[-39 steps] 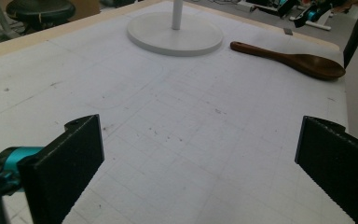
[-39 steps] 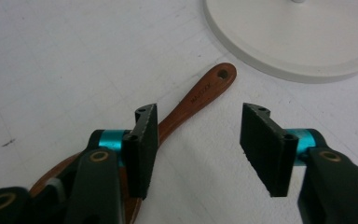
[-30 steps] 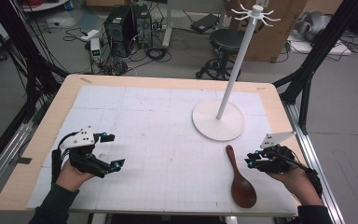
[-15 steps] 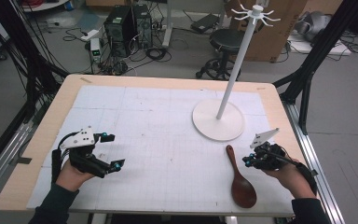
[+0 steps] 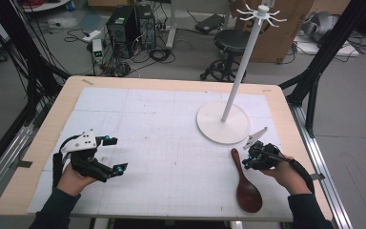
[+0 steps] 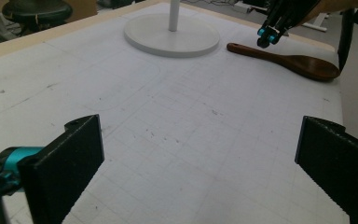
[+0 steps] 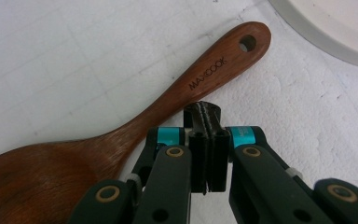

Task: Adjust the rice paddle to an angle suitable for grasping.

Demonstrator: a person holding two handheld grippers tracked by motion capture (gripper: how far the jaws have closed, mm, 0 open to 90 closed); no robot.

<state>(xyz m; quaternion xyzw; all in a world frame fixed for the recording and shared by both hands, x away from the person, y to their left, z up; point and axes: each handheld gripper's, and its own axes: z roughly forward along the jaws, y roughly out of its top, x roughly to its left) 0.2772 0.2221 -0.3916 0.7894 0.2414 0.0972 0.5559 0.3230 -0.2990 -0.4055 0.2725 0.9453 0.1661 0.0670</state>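
Looking down from the high view, the right gripper (image 5: 249, 161) sits just beside the handle of the dark brown wooden spoon (image 5: 244, 183), which lies flat near the right front of the white gridded mat (image 5: 171, 138) on the pale wooden table (image 5: 57, 109). Its jaws have just been closing and now stand pressed together, nothing between them. The spoon's handle end points toward the round base of the white coat-stand-style rack (image 5: 224, 121), its bowl toward the table's near edge. Over on the left, the left gripper (image 5: 114, 155) rests low over the mat, jaws spread wide and empty, well apart from the spoon.

Switching to the left gripper view: two black pads (image 6: 65, 163) stand far apart at the bottom corners, bare mat between them. Across the mat lies the spoon (image 6: 289, 58), beside the white rack base (image 6: 172, 35), with the right gripper (image 6: 266, 38) tipped down just above its handle.

Now the right gripper view: the jaws meet tip to tip, right gripper (image 7: 206, 119) closed on nothing, poised close beside the spoon's handle (image 7: 200, 77), which runs diagonally and carries a hanging hole and dark printed lettering. Whether the tips touch the wood, I can't tell. The rack base (image 7: 335, 28) curves across the top right corner.
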